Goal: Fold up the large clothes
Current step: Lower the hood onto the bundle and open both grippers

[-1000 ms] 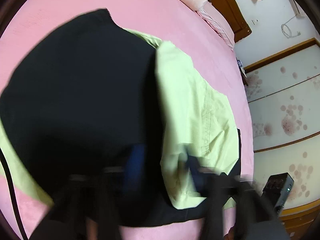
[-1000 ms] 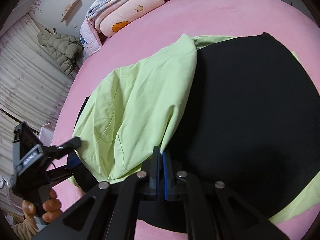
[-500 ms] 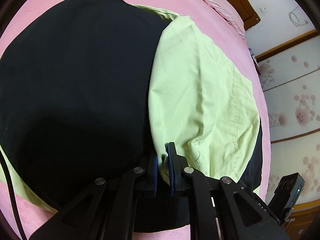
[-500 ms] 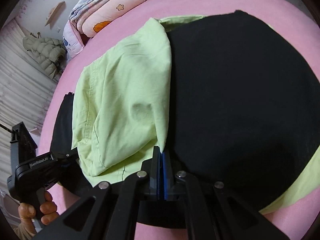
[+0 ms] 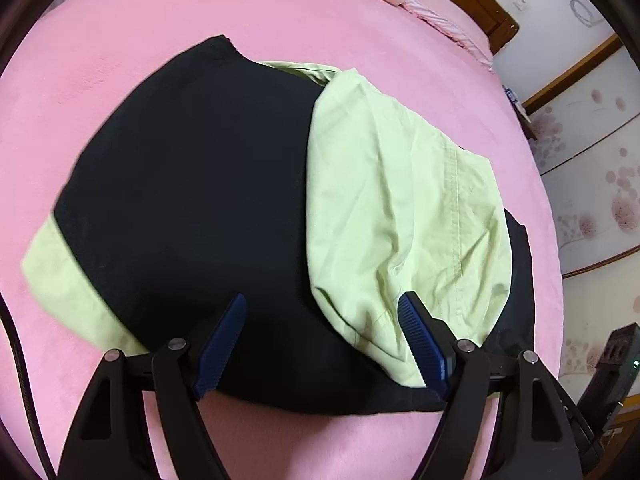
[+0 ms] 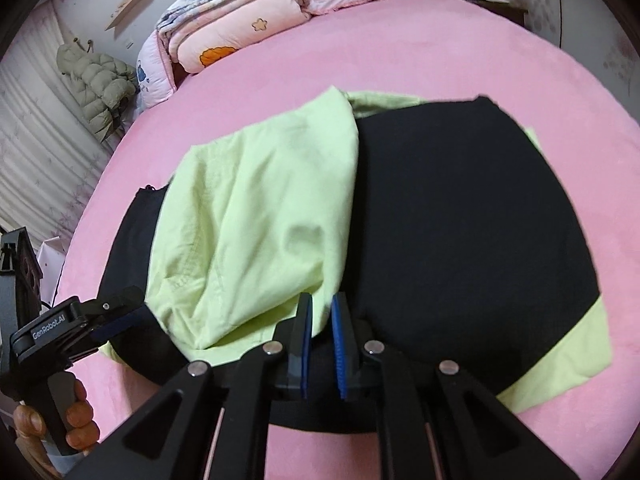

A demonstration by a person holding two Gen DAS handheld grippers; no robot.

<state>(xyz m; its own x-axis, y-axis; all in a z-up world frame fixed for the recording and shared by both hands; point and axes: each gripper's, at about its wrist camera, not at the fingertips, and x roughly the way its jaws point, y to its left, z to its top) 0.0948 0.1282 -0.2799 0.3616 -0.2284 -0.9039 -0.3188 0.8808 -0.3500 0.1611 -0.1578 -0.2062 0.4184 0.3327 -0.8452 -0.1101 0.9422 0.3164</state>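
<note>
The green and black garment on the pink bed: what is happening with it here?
A person is folding the green and black garment on the pink bed with two handheld grippers. One green flap lies folded over the black side. The left gripper is opening, nothing between its jaws. The right gripper is just beginning to open, letting go of the flap's edge.

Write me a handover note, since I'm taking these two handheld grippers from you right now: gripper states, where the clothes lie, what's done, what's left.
Left gripper: jaws opening wide, nothing between them.
Right gripper: jaws just opening, narrow gap, light green edge right at the pads; grip unclear.
Clothes: black garment flat on the pink bed; light green garment has one side folded over it.
Done: that first fold.
Left: probably the other green side, then the final folds.
</note>
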